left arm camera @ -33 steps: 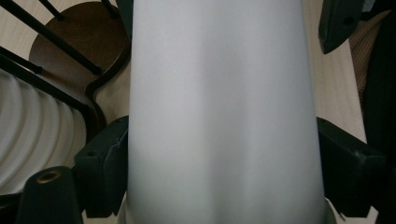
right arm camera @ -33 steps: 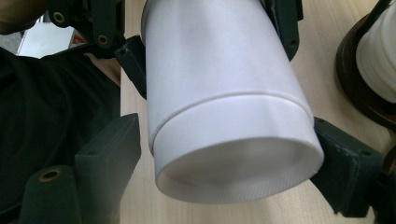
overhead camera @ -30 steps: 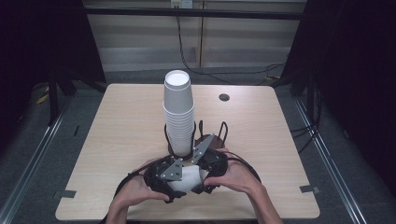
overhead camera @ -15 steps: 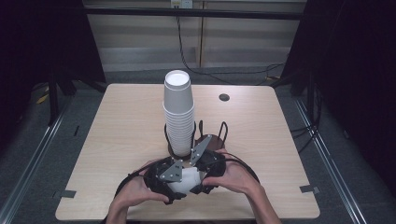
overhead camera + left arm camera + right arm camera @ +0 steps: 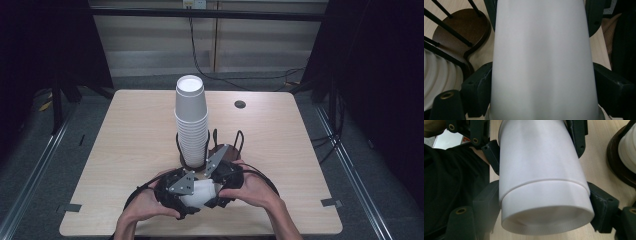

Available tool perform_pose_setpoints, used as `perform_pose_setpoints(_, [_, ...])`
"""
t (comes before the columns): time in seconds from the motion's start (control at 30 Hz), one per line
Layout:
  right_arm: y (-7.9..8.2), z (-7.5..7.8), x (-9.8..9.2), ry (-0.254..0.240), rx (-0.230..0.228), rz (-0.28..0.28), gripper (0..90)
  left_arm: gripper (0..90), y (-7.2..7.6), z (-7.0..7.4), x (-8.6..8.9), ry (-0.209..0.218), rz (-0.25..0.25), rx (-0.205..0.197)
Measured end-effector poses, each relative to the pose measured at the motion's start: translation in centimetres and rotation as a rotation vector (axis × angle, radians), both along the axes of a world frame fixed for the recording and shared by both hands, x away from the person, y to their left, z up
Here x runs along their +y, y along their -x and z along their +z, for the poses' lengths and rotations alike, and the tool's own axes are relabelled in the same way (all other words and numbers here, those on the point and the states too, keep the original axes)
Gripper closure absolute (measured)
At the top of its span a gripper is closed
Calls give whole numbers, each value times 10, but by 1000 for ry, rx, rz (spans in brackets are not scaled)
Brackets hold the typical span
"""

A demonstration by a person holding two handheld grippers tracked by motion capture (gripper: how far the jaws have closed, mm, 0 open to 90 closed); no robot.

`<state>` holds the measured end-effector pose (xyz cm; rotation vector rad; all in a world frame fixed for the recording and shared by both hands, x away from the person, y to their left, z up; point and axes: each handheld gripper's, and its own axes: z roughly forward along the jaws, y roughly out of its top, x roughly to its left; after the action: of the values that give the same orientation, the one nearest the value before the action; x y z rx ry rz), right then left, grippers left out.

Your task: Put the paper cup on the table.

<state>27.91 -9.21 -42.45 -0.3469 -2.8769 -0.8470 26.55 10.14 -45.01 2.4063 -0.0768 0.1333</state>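
Separating two nested cups (image 5: 199, 194): right gripper (image 5: 544, 192) pinches the outer one, left gripper (image 5: 541, 80) jaws have just been loosening around the inner; next, pull apart

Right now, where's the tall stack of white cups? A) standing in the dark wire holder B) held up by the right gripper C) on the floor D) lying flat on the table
A: in the high view the stack of white cups stands upright inside the wire holder, just beyond the two grippers.
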Motion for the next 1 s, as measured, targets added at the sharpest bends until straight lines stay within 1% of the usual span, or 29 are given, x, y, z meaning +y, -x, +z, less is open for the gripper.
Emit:
perform_pose_setpoints(0.07, [1,1,0,-2,5,-4,234,140,0,0,1,10,3,3])
perform_pose_setpoints(0.2, [1,1,-1,-2,5,-2,234,140,0,1,1,11,1,2])
perform_pose_setpoints(0.27, [0,0,-1,-11,0,5,234,141,-1,2,2,21,2,8])
perform_pose_setpoints(0.33, [0,1,-1,-11,3,2,235,142,-1,3,3,32,2,3])
perform_pose_setpoints(0.37, [0,1,-1,-11,2,0,234,142,-1,4,4,36,2,5])
perform_pose_setpoints(0.4, [-1,1,-1,-10,4,1,235,142,-1,3,4,48,6,5])
perform_pose_setpoints(0.43, [0,2,-1,-11,5,-2,235,143,-1,4,5,49,1,9])
perform_pose_setpoints(0.47, [0,2,-1,-11,4,0,235,143,-1,5,6,54,-1,1])
perform_pose_setpoints(0.5, [0,2,-1,-9,4,0,235,143,-2,5,7,58,-7,7])
perform_pose_setpoints(0.53, [0,2,-1,-9,3,0,235,144,-2,5,8,74,-1,12])
perform_pose_setpoints(0.57, [0,2,-1,-12,4,1,235,145,-2,5,8,74,-1,12])
perform_pose_setpoints(0.6, [0,2,-2,-17,0,4,235,146,-3,6,9,95,-1,24])
perform_pose_setpoints(0.67, [0,3,-2,-18,9,-3,236,146,-3,7,10,103,-2,27])
perform_pose_setpoints(0.77, [0,3,-3,-20,9,0,236,146,-3,7,10,111,-5,29])
perform_pose_setpoints(0.8, [0,3,-4,-33,1,1,236,145,-4,8,11,121,-6,30])
perform_pose_setpoints(0.87, [0,4,-4,-36,3,1,236,145,-4,8,12,140,-5,40])
perform_pose_setpoints(0.97, [0,5,-5,-38,9,-4,236,144,-3,8,12,146,1,40])
perform_pose_setpoints(1.0, [0,4,-6,-41,7,-1,236,144,-4,8,12,152,-3,48])
